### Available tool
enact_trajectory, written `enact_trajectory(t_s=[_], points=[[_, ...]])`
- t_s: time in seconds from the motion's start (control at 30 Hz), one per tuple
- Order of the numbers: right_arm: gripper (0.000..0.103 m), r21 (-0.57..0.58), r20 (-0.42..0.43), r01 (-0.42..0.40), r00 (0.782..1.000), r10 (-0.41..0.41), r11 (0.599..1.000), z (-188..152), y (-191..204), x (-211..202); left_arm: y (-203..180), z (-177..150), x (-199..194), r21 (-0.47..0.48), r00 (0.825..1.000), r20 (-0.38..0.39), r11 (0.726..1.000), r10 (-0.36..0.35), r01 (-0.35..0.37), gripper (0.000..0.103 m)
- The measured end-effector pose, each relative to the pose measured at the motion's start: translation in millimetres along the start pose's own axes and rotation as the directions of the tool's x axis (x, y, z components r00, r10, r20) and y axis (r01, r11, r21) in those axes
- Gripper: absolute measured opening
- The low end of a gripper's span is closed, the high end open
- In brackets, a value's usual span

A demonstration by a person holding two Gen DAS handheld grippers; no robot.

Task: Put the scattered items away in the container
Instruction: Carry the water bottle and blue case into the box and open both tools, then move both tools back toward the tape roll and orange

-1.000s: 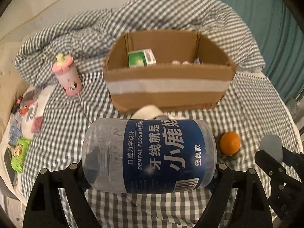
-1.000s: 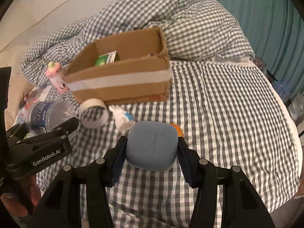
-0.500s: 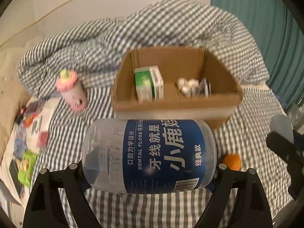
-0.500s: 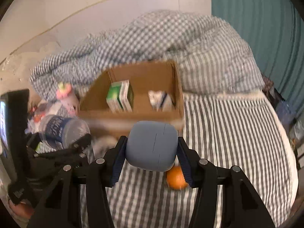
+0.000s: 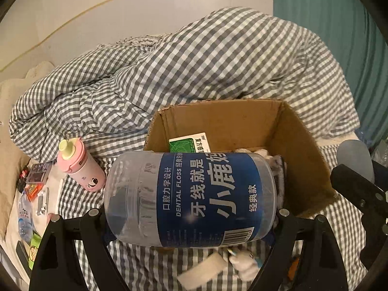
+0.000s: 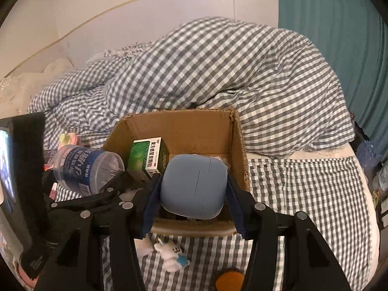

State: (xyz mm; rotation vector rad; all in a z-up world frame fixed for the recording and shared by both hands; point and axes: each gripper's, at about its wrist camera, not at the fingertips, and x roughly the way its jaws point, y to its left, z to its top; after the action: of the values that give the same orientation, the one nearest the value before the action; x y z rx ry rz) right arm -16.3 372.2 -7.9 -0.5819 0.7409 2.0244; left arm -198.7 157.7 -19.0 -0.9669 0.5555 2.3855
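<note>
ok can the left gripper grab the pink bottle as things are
Probably not yet: the left gripper is clamped on the dental floss jar, so its jaws are full. The pink bottle itself sits uncovered on the checked sheet, with nothing blocking it.

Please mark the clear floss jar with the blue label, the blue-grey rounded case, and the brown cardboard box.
Clear floss jar with blue label (image 5: 208, 198): left wrist view, on the label's middle.
Blue-grey rounded case (image 6: 194, 185): right wrist view, on its front face.
Brown cardboard box (image 6: 194, 131): right wrist view, on its inner back wall.
</note>
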Motion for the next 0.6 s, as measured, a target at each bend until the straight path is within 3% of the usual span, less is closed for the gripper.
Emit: enact_trajectory(t_s=[0.03,0.07,0.17,0.4,0.6], points=[[0.094,0.011,0.005,0.015,1.000,-0.015,1.000,0.6,-2.1,3.6,2.1,0.9,5.5,-0.005,1.000,-0.005,1.000,0.007,-0.007,0.091],[0.095,0.029,0.025,0.033,0.999,-0.034,0.999,1.4,-4.5,4.2,3.0,2.6,11.9,-0.010,1.000,-0.018,1.000,0.017,-0.018,0.101],[0.095,0.048,0.047,0.021,0.999,-0.024,0.999,-0.1,-8.3,-3.7,5.2,1.3,21.8,-0.003,0.997,-0.068,0.999,0.034,-0.034,0.103],[0.095,0.058,0.064,0.022,0.998,-0.026,0.998,-7.2,-12.3,-35.3,6.8,-4.9,-0.3,0.008,0.999,-0.039,1.000,0.018,-0.018,0.103],[0.095,0.057,0.093,0.023,0.995,-0.028,0.998,-22.6,-14.5,-84.2,0.4,-14.4,-43.7,0.029,1.000,0.005,1.000,0.012,-0.012,0.103]])
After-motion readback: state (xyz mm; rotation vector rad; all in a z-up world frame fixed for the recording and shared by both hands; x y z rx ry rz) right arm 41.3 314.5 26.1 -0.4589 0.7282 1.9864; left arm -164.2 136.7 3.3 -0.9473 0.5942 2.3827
